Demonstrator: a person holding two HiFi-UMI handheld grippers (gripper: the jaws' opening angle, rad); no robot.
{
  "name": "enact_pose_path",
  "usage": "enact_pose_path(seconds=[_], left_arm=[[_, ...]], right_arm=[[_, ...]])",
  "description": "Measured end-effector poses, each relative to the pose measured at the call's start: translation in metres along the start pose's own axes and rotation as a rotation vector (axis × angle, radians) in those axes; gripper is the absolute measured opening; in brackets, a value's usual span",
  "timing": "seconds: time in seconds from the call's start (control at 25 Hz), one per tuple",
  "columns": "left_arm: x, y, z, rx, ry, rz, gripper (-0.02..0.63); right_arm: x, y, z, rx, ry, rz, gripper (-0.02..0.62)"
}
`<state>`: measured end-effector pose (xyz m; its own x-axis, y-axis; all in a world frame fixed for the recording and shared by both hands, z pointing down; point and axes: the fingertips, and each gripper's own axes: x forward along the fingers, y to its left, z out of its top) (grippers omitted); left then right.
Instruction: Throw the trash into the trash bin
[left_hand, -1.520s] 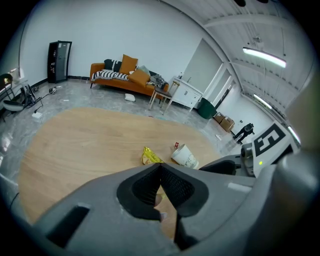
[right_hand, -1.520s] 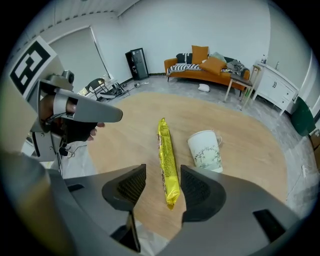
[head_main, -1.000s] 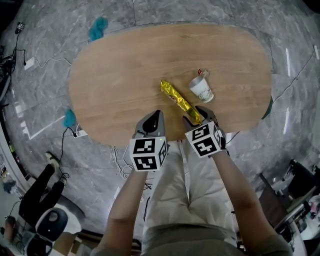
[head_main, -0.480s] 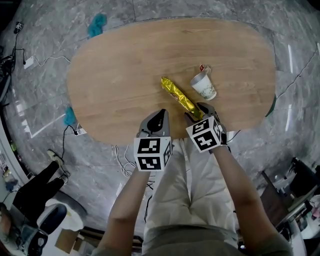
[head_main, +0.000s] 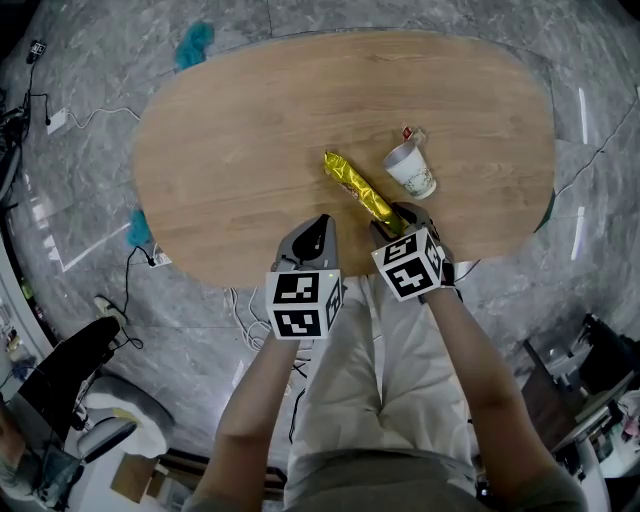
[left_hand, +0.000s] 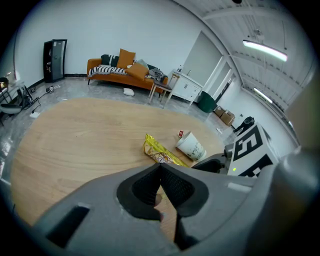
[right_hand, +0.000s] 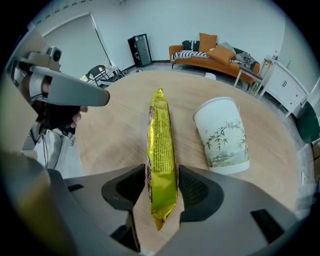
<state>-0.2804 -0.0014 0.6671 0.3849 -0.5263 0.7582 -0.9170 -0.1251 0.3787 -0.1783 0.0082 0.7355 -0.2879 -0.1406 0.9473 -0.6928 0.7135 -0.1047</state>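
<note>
Head view: on the oval wooden table (head_main: 250, 150), the long gold foil snack wrapper (head_main: 357, 189) is lying flat beside a white paper cup (head_main: 411, 169), its long axis running diagonally from mid-table toward the person. The right gripper (head_main: 398, 220) is hanging over its near end, apparently lining up a pickup. Left gripper view: the left gripper (left_hand: 160, 172) is idling aside, jaws together on nothing. Right gripper view: the jaws are standing wide, straddling the wrapper's near tail without pressing it.

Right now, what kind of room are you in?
Probably a lounge or office break room: an orange sofa with cushions, a white cabinet near it, and an oval wooden table on a grey stone floor.
</note>
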Motion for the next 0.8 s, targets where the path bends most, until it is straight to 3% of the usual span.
enact_pose_path(seconds=[0.2, 0.8], left_arm=[[0.0, 0.002, 0.002, 0.004, -0.003, 0.001, 0.009], [-0.01, -0.001, 0.011, 0.019, -0.01, -0.003, 0.009]], right_arm=[[-0.002, -0.002, 0.001, -0.004, 0.002, -0.01, 0.126], [-0.012, 0.003, 0.007, -0.001, 0.005, 0.002, 0.121]])
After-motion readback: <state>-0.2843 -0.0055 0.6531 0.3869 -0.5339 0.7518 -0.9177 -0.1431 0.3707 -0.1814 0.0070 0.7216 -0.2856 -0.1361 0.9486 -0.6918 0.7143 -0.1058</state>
